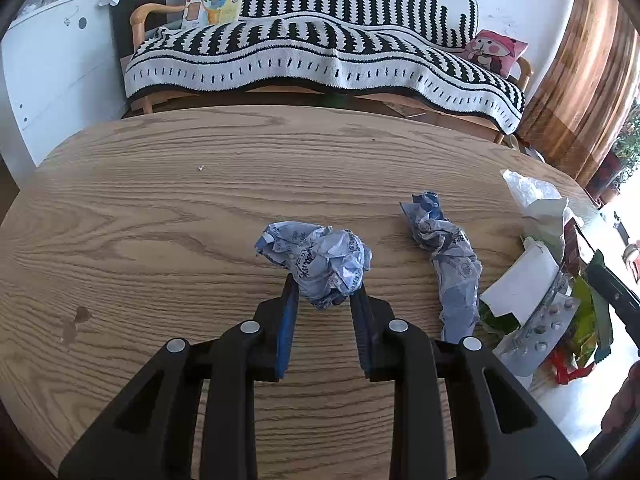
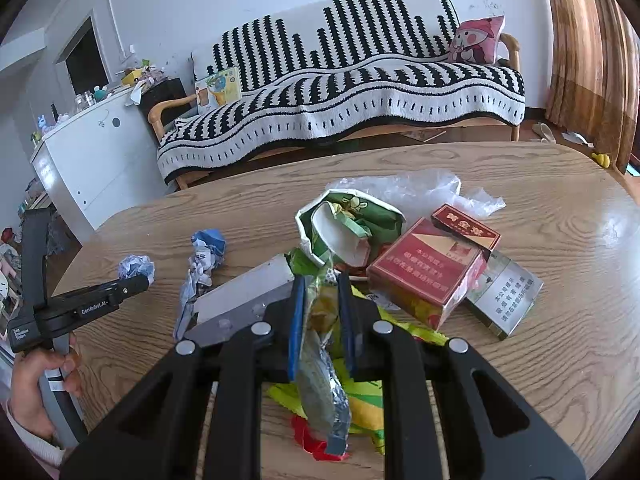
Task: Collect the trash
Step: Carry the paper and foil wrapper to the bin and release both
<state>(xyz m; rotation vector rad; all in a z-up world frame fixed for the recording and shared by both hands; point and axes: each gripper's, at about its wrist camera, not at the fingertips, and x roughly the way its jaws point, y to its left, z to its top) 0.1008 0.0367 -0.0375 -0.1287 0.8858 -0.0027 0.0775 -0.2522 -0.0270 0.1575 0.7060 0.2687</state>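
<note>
Oak-brown grain across the table. Pale blue and white print on the crumpled paper ball, the same on the twisted paper strip toward the right edge. Green, yellow and silver foil on the snack wrapper. Deep red and gold on the cigarette pack. Black-and-white stripes over the sofa throw; pink on the cushion.

- wood-grain oval table carries it all
- crumpled blue-white paper ball around the middle
- twisted blue paper at its 3 o'clock
- further toward 3: red cigarette pack, grey pack, clear plastic
</note>
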